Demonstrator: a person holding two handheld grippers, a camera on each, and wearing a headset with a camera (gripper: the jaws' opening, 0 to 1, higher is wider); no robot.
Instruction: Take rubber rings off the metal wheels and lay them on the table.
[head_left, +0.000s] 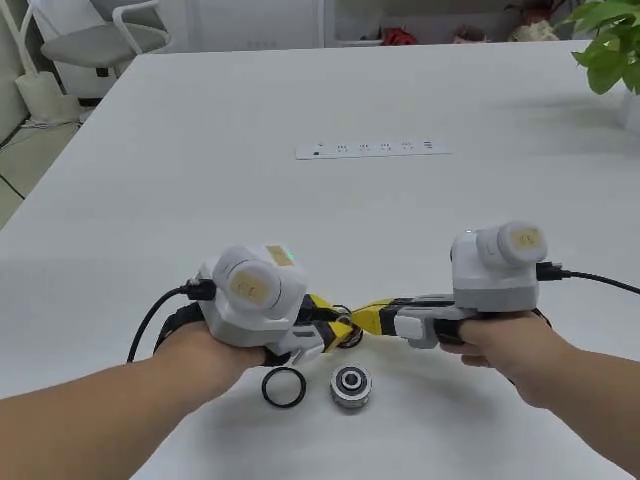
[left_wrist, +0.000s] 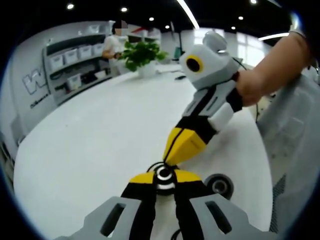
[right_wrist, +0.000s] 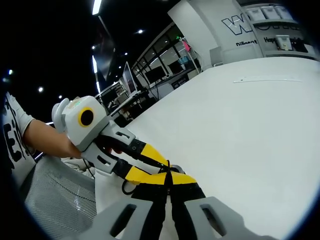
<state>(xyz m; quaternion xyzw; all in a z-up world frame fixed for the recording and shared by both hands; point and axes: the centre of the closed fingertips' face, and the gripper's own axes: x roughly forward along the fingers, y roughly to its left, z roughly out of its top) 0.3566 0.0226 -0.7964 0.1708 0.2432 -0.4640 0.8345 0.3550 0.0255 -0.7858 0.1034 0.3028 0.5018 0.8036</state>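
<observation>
Left tool (left_wrist: 164, 176): clamping the held wheel (left_wrist: 164, 173), jaws drawn narrow, yellow tips pressing on either side of it.
Right tool (right_wrist: 170, 175): pointing in from the opposite side, jaws drawn narrow, tips pinching at the rubber ring (left_wrist: 161, 165) on the rim of the held wheel.
Tools together: meeting tip to tip in the head view, hovering just above the desk (head_left: 300, 220) near its front edge.
Held wheel: hanging between the two sets of tips, off the desk, with the rubber ring showing as a thin dark loop around it.
Second wheel (head_left: 351, 384): lying flat on the desk, just in front of the tools and touching neither.
Loose ring (head_left: 284, 387): lying flat on the desk just beside the second wheel, on its left in the head view, apart from it.
Left hand (head_left: 205, 355): gripping the left tool's grey body.
Right hand (head_left: 505, 345): gripping the right tool's handle.
Power strip (head_left: 372, 150): lying farther back on the desk, well apart from the work.
Plant (head_left: 608, 45): standing at the far right corner.
Chair (head_left: 100, 40): standing beyond the far left corner.
</observation>
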